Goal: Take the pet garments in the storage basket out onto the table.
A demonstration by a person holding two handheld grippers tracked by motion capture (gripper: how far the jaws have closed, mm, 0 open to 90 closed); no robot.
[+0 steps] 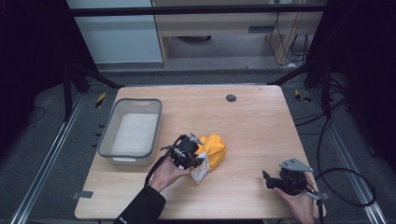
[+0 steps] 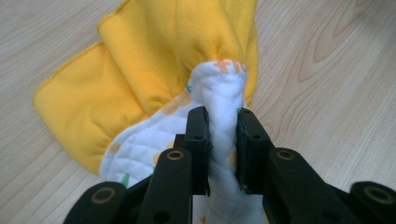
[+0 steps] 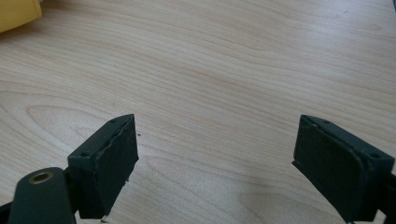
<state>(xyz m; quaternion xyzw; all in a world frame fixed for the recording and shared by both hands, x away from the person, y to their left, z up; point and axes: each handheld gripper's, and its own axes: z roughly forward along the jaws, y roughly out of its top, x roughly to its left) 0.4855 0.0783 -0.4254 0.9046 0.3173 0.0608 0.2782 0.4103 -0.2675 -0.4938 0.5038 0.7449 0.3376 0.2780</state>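
A yellow cloth (image 1: 214, 150) with a white quilted, printed underside lies bunched near the middle of the wooden table (image 1: 252, 126). My left gripper (image 1: 192, 156) is shut on it. In the left gripper view the two jaws pinch a fold of the white quilted side (image 2: 223, 116), and the yellow cloth (image 2: 154, 60) spreads beyond them. My right gripper (image 1: 268, 179) rests low near the table's front right, well apart from the cloth. Its jaws stand wide open over bare wood (image 3: 215, 154). A corner of the yellow cloth (image 3: 16, 13) shows at the top left of the right gripper view.
A grey plastic bin (image 1: 116, 122) with a white lining stands at the table's left side, just left of my left gripper. A small dark round cap (image 1: 230, 98) sits in the tabletop at the back. Cables lie on the floor to the right.
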